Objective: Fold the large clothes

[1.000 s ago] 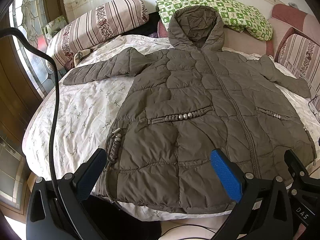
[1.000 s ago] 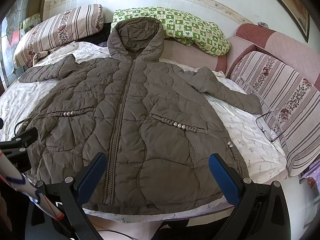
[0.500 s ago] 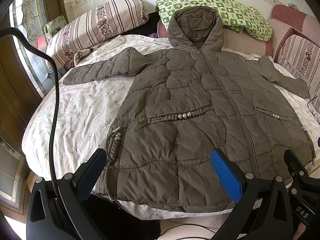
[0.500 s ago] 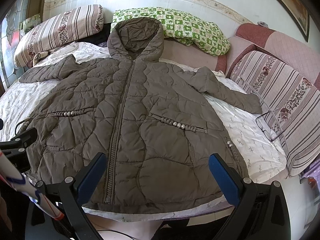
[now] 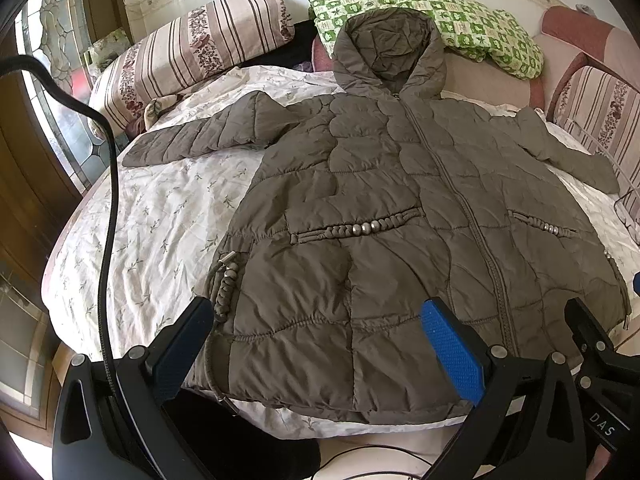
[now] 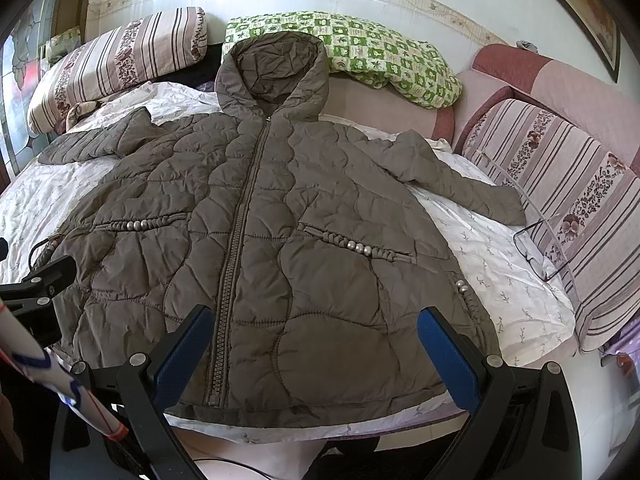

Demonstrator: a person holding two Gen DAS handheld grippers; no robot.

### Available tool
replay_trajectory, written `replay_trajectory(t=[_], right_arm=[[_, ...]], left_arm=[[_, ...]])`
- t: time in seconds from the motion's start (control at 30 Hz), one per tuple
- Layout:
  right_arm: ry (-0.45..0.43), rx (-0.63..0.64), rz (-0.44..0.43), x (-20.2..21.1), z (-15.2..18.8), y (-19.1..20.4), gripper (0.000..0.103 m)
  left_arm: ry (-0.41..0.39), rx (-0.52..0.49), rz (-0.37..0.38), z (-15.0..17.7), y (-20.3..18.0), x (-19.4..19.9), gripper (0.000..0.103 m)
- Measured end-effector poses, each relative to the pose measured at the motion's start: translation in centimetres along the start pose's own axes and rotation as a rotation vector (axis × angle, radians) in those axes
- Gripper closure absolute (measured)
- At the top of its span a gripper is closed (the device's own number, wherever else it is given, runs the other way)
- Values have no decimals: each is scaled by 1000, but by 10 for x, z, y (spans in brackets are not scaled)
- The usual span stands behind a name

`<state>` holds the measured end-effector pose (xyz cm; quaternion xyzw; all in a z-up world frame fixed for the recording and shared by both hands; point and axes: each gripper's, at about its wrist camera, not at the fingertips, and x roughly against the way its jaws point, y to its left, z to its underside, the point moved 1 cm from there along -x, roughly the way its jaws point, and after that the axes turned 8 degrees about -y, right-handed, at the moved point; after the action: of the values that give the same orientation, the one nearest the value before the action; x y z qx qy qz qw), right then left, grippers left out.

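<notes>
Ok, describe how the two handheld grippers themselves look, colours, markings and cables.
The left gripper has black plastic finger arms with silver rivets and blue textured pads; a black cable loops up beside it. The right gripper is built the same, with blue pads. Its neighbour's black body, seen from the left wrist camera, bears white letters "DAS".

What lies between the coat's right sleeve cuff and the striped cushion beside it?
A pair of thin-framed eyeglasses on the white floral sheet, between the olive quilted coat's cuff and the striped cushion, in the right wrist view.
</notes>
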<state>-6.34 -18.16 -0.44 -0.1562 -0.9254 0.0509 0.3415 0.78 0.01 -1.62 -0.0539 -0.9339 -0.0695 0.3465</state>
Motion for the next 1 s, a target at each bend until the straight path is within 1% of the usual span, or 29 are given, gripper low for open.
replay_trajectory(t=[0.17,0.27,0.37,0.47,0.5,0.53,0.6,0.67,0.73,0.77,0.8,0.87,0.9,0.93,1.0], right_arm=[[0,1,1,-2,0,1,0],[5,-3,-18,-5,-2,-1,0],[2,-28,-26,-10,-8,-15,0],[21,-101,-62,-19,-17,-39,0],[36,-147,-80,-25,-23,-56,0],[43,-171,-88,-28,-27,-65,0],[58,-245,-96,-37,-38,-97,0],[76,-336,-105,-48,-48,-132,0],[95,-416,-91,-60,-58,-167,0],[100,-453,-84,-66,-62,-184,0],[103,-507,-87,-78,-68,-210,0],[127,-569,-77,-97,-72,-241,1],[143,-613,-71,-108,-74,-260,3],[156,-669,-76,-122,-75,-281,8],[177,-751,-61,-144,-77,-313,16]], left_arm=[[4,0,3,0,-1,-2,0],[4,-1,8,-1,-1,-3,0],[-8,0,13,-13,0,-5,0],[-62,-5,13,-38,3,-3,0],[-82,-1,15,-48,4,-3,0],[-101,9,22,-60,7,-3,0],[-142,28,41,-84,11,-7,0],[-172,54,57,-111,14,-17,0],[-184,71,74,-129,16,-33,0],[-178,73,93,-133,16,-41,0],[-163,75,125,-135,15,-55,0],[-127,100,148,-132,16,-77,0],[-117,108,152,-128,16,-84,0],[-98,117,147,-122,17,-95,0],[-62,116,135,-116,19,-109,0]])
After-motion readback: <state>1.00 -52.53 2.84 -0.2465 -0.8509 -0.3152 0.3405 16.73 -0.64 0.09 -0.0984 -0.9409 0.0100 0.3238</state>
